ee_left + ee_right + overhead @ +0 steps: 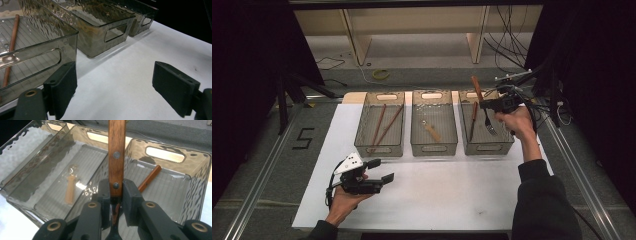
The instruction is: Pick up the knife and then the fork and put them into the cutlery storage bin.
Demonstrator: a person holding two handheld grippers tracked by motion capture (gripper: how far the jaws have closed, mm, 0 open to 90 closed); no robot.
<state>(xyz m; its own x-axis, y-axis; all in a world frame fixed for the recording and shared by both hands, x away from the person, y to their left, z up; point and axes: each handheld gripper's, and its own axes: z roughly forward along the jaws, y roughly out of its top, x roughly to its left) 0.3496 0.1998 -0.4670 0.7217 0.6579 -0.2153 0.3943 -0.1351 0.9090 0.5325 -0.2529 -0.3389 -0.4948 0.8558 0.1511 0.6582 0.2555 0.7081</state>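
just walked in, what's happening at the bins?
A person is sorting cutlery into three clear bins. The right gripper is clamped on a wooden-handled fork, holding it over the right bin, where another wooden-handled utensil already lies. The left gripper rests open and empty on the white table.

We see the table (422, 195), topped by a white sheet, bearing three smoky clear bins in a row along its far part. Taking the middle bin (434, 145) as our mark, the left bin (380, 145) stands just beside it on one side and the right bin (486, 146) on the other.
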